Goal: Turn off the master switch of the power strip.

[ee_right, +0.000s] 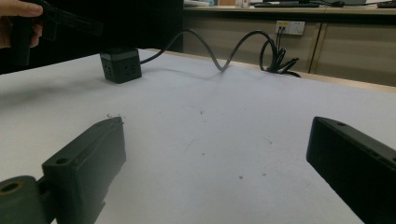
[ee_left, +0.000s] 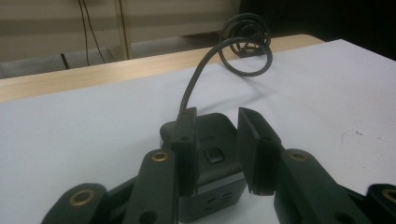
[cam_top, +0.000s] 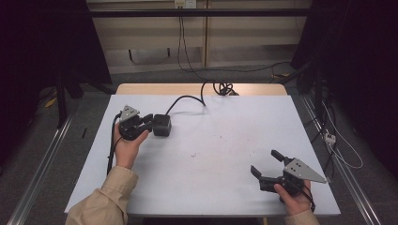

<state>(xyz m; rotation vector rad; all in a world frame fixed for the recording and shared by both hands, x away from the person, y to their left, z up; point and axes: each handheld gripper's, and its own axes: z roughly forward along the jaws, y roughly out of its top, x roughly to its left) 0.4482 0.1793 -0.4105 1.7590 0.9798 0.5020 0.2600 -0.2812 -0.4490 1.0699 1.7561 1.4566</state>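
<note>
The black cube socket sits on the white bench at about ten o'clock from its middle, its cord running off toward twelve o'clock to a coil at the far edge. The left gripper has the cube between its jaws; in the left gripper view one pad lies against a side, the other looks just off, so I cannot tell if the grip is firm. Lifting or moving it looks still to come. The right gripper waits at five o'clock, jaws wide and empty. The cube's button bears a mark too small to read.
</note>
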